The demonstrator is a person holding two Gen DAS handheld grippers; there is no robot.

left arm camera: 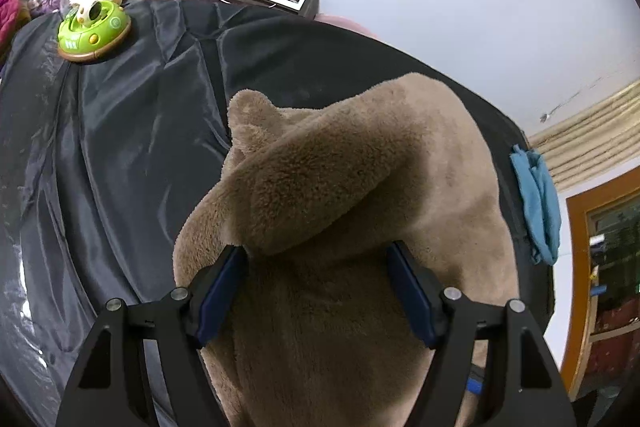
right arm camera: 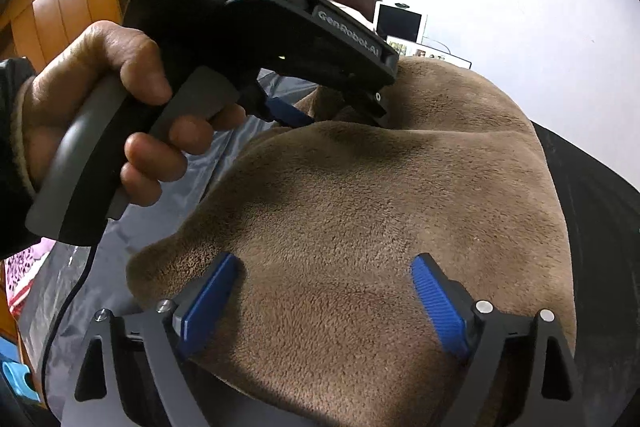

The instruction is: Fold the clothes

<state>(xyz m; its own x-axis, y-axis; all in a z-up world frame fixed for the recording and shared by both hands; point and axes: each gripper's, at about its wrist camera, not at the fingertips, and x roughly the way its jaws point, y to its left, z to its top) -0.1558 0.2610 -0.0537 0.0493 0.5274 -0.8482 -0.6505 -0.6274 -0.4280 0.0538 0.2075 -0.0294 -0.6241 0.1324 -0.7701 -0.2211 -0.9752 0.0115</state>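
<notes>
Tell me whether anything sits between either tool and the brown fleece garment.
Nothing visible does. The left tool has a raised fold of the fleece garment between its open jaws. The right tool has open jaws directly over the same fleece, with no other thing in the gap.

Black hand-held gripper (right arm camera: 324, 269), blue ribbed pads (right arm camera: 440, 307), silver screws, grey trigger, dark sleeve.

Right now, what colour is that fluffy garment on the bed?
Plain light brown, no pattern. The fluffy garment shows best in the right wrist view.
</notes>
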